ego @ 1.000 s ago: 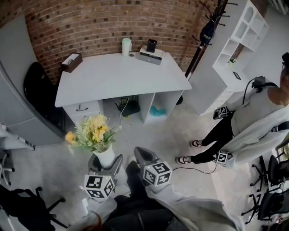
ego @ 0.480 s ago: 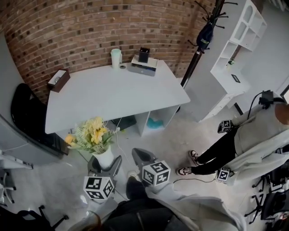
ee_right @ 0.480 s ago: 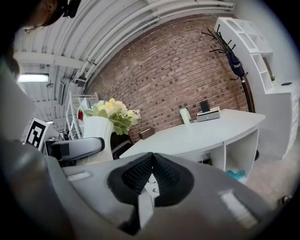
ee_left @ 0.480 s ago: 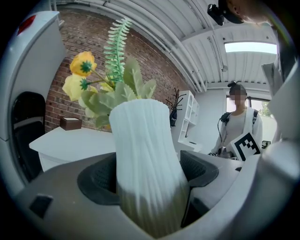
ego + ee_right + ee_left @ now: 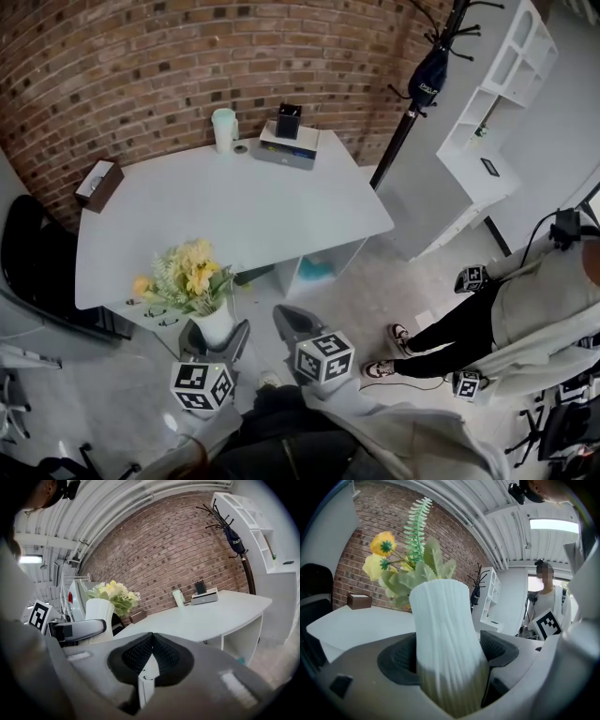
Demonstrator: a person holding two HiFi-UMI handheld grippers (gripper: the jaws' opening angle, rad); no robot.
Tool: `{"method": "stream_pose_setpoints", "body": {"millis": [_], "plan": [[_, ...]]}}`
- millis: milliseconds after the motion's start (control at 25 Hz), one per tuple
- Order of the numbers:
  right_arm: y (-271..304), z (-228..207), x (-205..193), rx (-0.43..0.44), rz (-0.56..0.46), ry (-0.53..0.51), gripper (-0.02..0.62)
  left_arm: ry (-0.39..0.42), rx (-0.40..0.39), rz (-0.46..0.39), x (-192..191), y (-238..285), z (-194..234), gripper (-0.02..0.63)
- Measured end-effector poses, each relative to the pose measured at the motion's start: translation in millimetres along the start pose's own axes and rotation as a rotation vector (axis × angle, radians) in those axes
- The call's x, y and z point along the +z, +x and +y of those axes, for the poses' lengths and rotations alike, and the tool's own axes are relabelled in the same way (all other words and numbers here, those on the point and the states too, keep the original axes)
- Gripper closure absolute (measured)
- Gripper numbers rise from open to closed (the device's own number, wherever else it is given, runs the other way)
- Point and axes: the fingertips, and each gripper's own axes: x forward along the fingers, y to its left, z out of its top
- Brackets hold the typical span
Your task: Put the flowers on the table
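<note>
A white ribbed vase (image 5: 216, 325) of yellow flowers (image 5: 192, 277) and green leaves is held upright in front of the white table (image 5: 272, 211), near its front left edge. My left gripper (image 5: 216, 337) is shut on the vase (image 5: 446, 648), with the flowers (image 5: 383, 545) rising above the jaws. My right gripper (image 5: 292, 323) hangs beside it to the right, shut and holding nothing; its pads (image 5: 151, 654) meet. The vase (image 5: 97, 613) and flowers (image 5: 115, 592) show at the left of the right gripper view.
On the table's far side stand a pale cup (image 5: 223, 129), a grey box with a black holder (image 5: 289, 142) and a brown tissue box (image 5: 97, 184). A black chair (image 5: 33, 272) is at the left. A coat stand (image 5: 427, 84), white shelves (image 5: 487, 112) and a seated person (image 5: 525, 309) are to the right.
The view has moved closer to the table. The vase in my left gripper now stands against the table's front edge rather than over the floor. Both grippers keep their state.
</note>
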Motion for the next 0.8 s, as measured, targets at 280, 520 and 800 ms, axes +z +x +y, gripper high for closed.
{"method": "stream_pose_setpoints", "body": {"millis": [280,520,800], "plan": [[22.1,-29.6,7.9,-0.007,-0.009,0.018,0.597,0.013,-0.017,-0.001,6.8,38.1,4.1,0.212],[23.1,-23.4,-0.9,-0.009,0.004,0.031,0.597,0.013,-0.041,0.012,4.8,40.2,2.6,0.212],[19.3,-26.5,-5.8,-0.017,0.011,0.055,0.597,0.017,-0.060,0.021,1.9,42.6,-8.0,0.212]]}}
